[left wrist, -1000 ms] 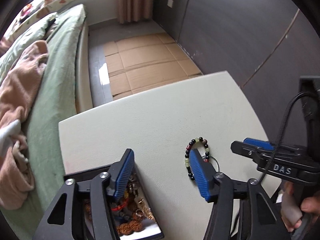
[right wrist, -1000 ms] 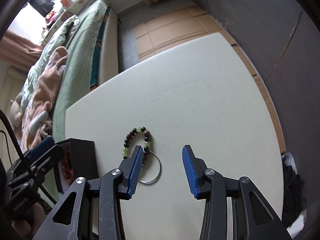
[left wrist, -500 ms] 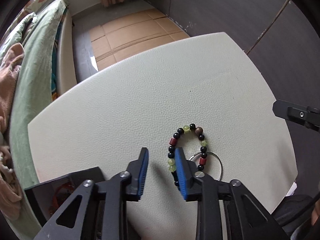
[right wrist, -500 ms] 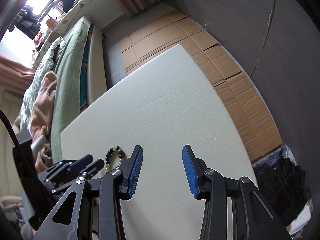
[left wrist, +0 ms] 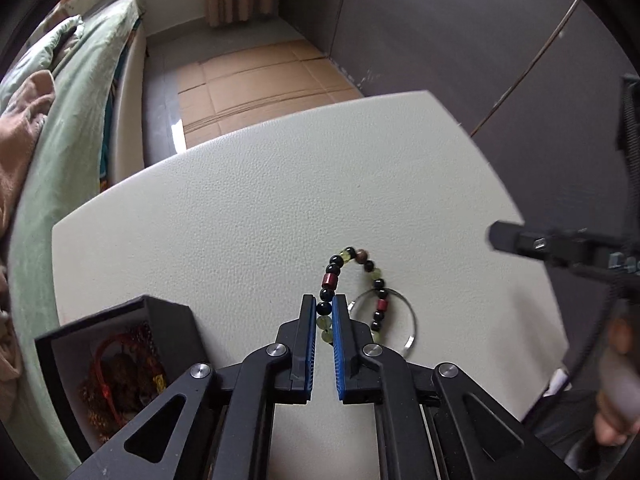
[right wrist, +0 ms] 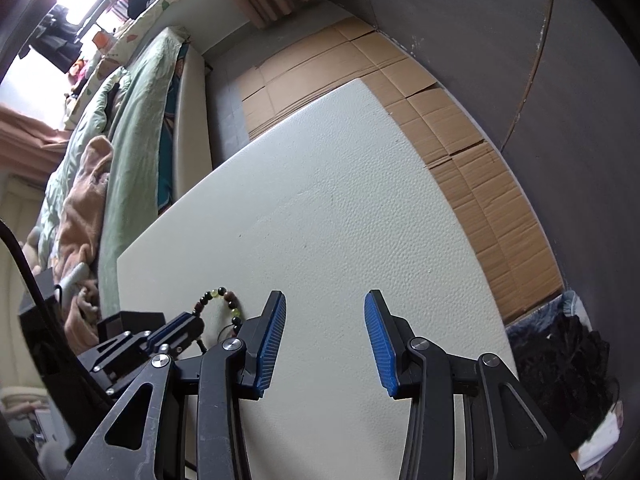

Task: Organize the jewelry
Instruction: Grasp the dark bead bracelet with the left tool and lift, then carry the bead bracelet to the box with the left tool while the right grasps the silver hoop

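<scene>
A beaded bracelet (left wrist: 352,264) with black, green and red beads lies on the white table (left wrist: 260,220), with a thin metal ring (left wrist: 410,332) beside it. My left gripper (left wrist: 324,304) is shut on the bracelet's near left side, with beads between its blue pads. An open black jewelry box (left wrist: 120,344) holding red and brown pieces sits to the left. My right gripper (right wrist: 324,308) is open and empty above bare table, to the right of the bracelet (right wrist: 224,300).
A bed with a green cover (left wrist: 72,92) and a pink blanket (right wrist: 84,184) runs along the table's left side. Flattened cardboard (right wrist: 472,152) lies on the floor beyond the table. A dark wall (left wrist: 460,40) stands to the right.
My left gripper moved from the box to the bracelet and closed on its beads. My right gripper drew back to the right, away from the bracelet, and stayed open.
</scene>
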`<action>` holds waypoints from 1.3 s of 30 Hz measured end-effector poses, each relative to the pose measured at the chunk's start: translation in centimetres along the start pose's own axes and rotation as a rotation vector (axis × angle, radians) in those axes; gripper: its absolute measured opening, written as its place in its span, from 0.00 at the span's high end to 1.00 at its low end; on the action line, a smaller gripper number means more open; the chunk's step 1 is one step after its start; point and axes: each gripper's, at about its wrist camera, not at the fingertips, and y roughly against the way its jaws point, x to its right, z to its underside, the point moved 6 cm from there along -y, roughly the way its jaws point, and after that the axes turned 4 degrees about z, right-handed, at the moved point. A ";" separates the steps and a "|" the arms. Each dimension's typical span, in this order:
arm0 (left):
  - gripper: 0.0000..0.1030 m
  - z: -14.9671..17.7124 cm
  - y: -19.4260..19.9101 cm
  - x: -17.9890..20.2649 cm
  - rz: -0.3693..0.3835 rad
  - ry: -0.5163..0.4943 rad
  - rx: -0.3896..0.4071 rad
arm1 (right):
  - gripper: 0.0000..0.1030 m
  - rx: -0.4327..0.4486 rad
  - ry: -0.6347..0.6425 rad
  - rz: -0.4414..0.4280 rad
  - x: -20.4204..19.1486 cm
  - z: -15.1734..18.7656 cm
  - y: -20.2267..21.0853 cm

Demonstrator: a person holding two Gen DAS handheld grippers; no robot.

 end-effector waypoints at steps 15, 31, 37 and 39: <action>0.92 -1.5 8.4 -2.0 0.149 0.102 0.199 | 0.61 -0.053 0.167 -0.069 -6.5 2.8 -1.7; 0.92 0.9 11.9 -7.9 0.171 0.228 0.283 | 0.75 -0.113 0.311 0.048 -11.6 5.8 -5.7; 0.92 1.5 12.4 -9.6 0.184 0.269 0.298 | 0.82 -0.069 0.374 0.149 -12.1 6.1 -6.1; 0.92 1.9 12.4 -10.2 0.183 0.277 0.297 | 0.92 -0.055 0.393 0.185 -12.1 6.1 -6.0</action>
